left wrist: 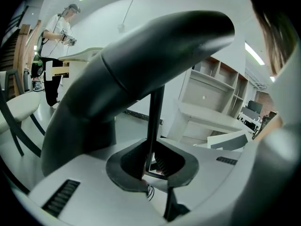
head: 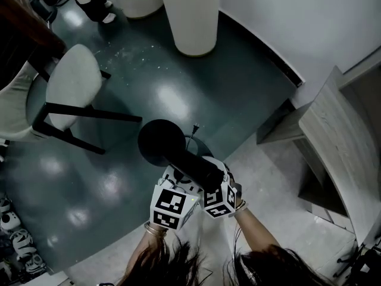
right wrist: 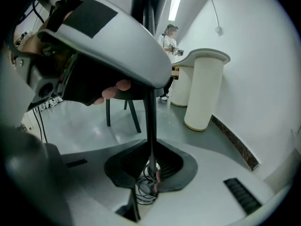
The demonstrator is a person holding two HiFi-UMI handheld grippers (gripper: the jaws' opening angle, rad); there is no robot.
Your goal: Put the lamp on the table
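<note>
Dim, cool head view with white glare patches on the glossy floor [head: 169, 97]; gripper views bulge fisheye, corners black, foreground soft.

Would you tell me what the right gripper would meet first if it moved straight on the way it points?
The lamp's stem, on which the right gripper is shut. Beyond that, probably the floor by the chair, though depth is unclear.
</note>
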